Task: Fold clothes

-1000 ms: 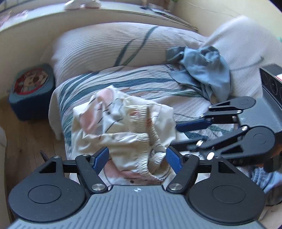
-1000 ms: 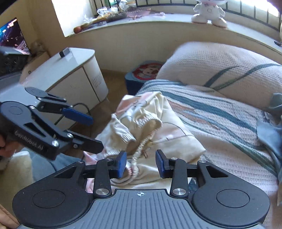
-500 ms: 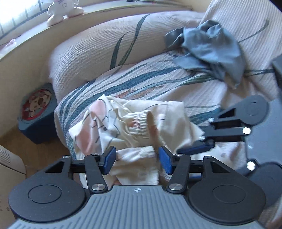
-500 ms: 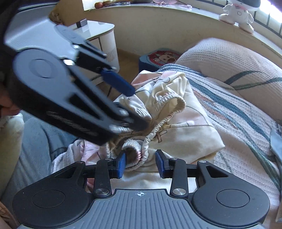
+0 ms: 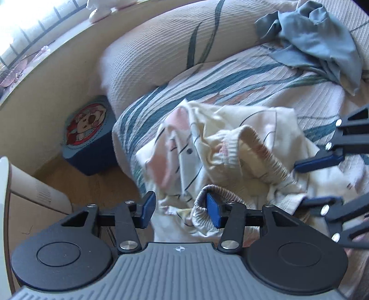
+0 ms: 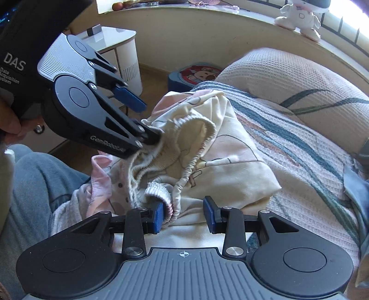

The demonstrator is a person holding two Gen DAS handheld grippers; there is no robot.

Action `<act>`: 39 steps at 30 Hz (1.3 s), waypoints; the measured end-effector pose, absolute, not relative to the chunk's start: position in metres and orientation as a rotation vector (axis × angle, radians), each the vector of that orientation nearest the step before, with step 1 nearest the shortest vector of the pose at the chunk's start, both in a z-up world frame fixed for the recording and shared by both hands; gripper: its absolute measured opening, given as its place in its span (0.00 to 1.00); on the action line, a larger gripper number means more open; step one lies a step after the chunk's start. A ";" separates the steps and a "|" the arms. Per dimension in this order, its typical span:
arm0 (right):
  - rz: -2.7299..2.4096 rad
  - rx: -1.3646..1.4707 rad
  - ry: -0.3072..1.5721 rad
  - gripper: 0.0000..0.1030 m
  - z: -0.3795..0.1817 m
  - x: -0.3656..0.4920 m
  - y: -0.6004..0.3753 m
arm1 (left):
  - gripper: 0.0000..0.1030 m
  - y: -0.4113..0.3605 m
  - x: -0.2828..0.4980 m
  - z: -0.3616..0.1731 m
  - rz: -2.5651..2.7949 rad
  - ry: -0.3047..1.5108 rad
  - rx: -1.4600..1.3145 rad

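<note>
Cream cotton, printed with pale pink patches and thin dark outlines: a small garment (image 5: 230, 138), crumpled in a loose heap at the near corner of the bed. Shows a gathered elastic waistband (image 6: 198, 124) standing open like a mouth, plus a ribbed cuff (image 5: 207, 191) curled at the near edge. Spills at its near side toward a person's leg (image 6: 34, 180) in grey-blue trousers. Left gripper (image 5: 180, 211): jaws just closing, yet apart, with cream cloth between them and the cuff wrapped round 1 pad; from the right wrist view, 1 finger buried in the waistband, the other up in the air, so no clamp. Right gripper (image 6: 184, 217): jaws apart too, cloth lying between, a pink-edged elastic hem touching 1 pad, the other pad bare. Underneath, a waffle-weave bed cover (image 5: 276, 76), off-white with teal and salmon leaf strokes; 1 matching pillow (image 5: 150, 50) behind. Farther back on the cover, well apart from the cream heap, a rumpled blue-grey garment (image 5: 318, 39). Beside the bed, on a wood floor (image 5: 76, 182), a dark blue box (image 5: 87, 131) with a cartoon face on top. Near it a white cabinet (image 6: 120, 53); above, a curved sill (image 6: 207, 25) with a white toy figure (image 6: 299, 16) in bright window light.
</note>
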State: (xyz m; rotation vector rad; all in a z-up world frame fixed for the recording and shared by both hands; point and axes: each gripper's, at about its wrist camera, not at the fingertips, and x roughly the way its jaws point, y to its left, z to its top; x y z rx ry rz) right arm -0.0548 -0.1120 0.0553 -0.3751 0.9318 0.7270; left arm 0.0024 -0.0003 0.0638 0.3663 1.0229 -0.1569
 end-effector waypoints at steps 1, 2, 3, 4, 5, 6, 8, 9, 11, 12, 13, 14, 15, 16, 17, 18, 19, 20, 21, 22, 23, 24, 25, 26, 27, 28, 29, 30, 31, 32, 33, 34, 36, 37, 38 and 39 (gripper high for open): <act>0.729 -0.365 0.934 0.33 0.056 -0.054 -0.114 | 0.45 0.002 0.002 0.064 -0.151 1.028 0.363; 0.735 -0.354 0.934 0.30 0.056 -0.053 -0.115 | 0.45 0.005 0.001 0.064 -0.145 1.033 0.356; 0.746 -0.344 0.934 0.25 0.056 -0.052 -0.116 | 0.45 0.009 0.000 0.064 -0.147 1.040 0.341; 0.759 -0.330 0.931 0.22 0.056 -0.052 -0.116 | 0.45 0.012 -0.001 0.064 -0.153 1.047 0.319; 0.765 -0.325 0.931 0.17 0.054 -0.051 -0.116 | 0.45 0.015 -0.001 0.065 -0.152 1.053 0.308; 0.770 -0.323 0.931 0.10 0.051 -0.051 -0.115 | 0.45 0.017 -0.002 0.065 -0.143 1.054 0.310; 0.765 -0.335 0.928 0.08 0.049 -0.051 -0.113 | 0.45 0.021 -0.002 0.063 -0.116 1.059 0.329; 0.762 -0.343 0.927 0.08 0.050 -0.052 -0.113 | 0.45 0.025 -0.003 0.061 -0.106 1.065 0.330; 0.760 -0.358 0.904 0.07 0.059 -0.056 -0.117 | 0.45 0.034 -0.006 0.059 -0.108 1.089 0.306; 0.757 -0.364 0.893 0.07 0.065 -0.059 -0.121 | 0.45 0.038 -0.008 0.057 -0.117 1.103 0.285; 0.754 -0.370 0.882 0.07 0.072 -0.062 -0.125 | 0.45 0.041 -0.010 0.056 -0.130 1.118 0.257; 0.759 -0.372 0.883 0.07 0.079 -0.065 -0.129 | 0.45 0.043 -0.014 0.056 -0.147 1.129 0.232; 0.764 -0.374 0.886 0.07 0.085 -0.069 -0.133 | 0.46 0.045 -0.018 0.056 -0.166 1.136 0.210; 0.764 -0.383 0.884 0.07 0.089 -0.073 -0.136 | 0.49 0.046 -0.023 0.057 -0.184 1.143 0.188; 0.764 -0.389 0.894 0.07 0.090 -0.076 -0.138 | 0.53 0.047 -0.026 0.056 -0.194 1.147 0.177; 0.763 -0.394 0.907 0.07 0.089 -0.079 -0.139 | 0.54 0.047 -0.027 0.054 -0.197 1.148 0.178; 0.756 -0.385 0.925 0.07 0.084 -0.080 -0.140 | 0.55 0.048 -0.027 0.050 -0.196 1.156 0.169; 0.746 -0.373 0.944 0.07 0.078 -0.081 -0.140 | 0.56 0.050 -0.025 0.045 -0.196 1.174 0.147; 0.737 -0.356 0.965 0.07 0.069 -0.080 -0.140 | 0.56 0.053 -0.022 0.040 -0.197 1.195 0.120; 0.731 -0.347 0.974 0.07 0.061 -0.081 -0.138 | 0.58 0.056 -0.019 0.036 -0.197 1.216 0.092; 0.725 -0.339 0.980 0.08 0.054 -0.082 -0.137 | 0.63 0.061 -0.016 0.033 -0.193 1.234 0.065; 0.720 -0.330 0.986 0.08 0.046 -0.083 -0.135 | 0.64 0.067 -0.014 0.031 -0.189 1.246 0.038; 0.714 -0.322 0.992 0.09 0.039 -0.084 -0.134 | 0.65 0.071 -0.013 0.032 -0.186 1.251 0.017; 0.714 -0.314 0.993 0.10 0.039 -0.084 -0.134 | 0.65 0.073 -0.014 0.033 -0.185 1.249 0.009; 0.714 -0.306 0.993 0.12 0.041 -0.083 -0.135 | 0.67 0.074 -0.016 0.035 -0.184 1.242 0.011; 0.719 -0.297 0.997 0.12 0.044 -0.083 -0.137 | 0.67 0.075 -0.018 0.037 -0.183 1.236 0.013; 0.725 -0.291 0.999 0.13 0.049 -0.083 -0.139 | 0.67 0.076 -0.020 0.039 -0.182 1.230 0.017; 0.729 -0.293 1.000 0.19 0.055 -0.084 -0.141 | 0.67 0.075 -0.023 0.042 -0.182 1.222 0.030; 0.731 -0.300 1.000 0.23 0.063 -0.086 -0.143 | 0.67 0.073 -0.026 0.045 -0.184 1.213 0.046; 0.733 -0.307 0.999 0.31 0.070 -0.088 -0.145 | 0.67 0.072 -0.029 0.048 -0.187 1.205 0.065; 0.742 -0.307 0.986 0.35 0.078 -0.090 -0.146 | 0.67 0.071 -0.031 0.051 -0.191 1.199 0.081; 0.752 -0.305 0.969 0.36 0.086 -0.092 -0.146 | 0.67 0.070 -0.033 0.054 -0.196 1.196 0.089; 0.769 -0.301 0.922 0.36 0.099 -0.093 -0.142 | 0.67 0.069 -0.037 0.059 -0.206 1.191 0.089; 0.777 -0.299 0.898 0.36 0.106 -0.093 -0.140 | 0.67 0.069 -0.038 0.061 -0.209 1.186 0.091; 0.789 -0.287 0.883 0.36 0.110 -0.090 -0.136 | 0.67 0.068 -0.040 0.064 -0.211 1.181 0.090; 0.802 -0.264 0.882 0.36 0.110 -0.084 -0.131 | 0.67 0.067 -0.041 0.067 -0.214 1.175 0.086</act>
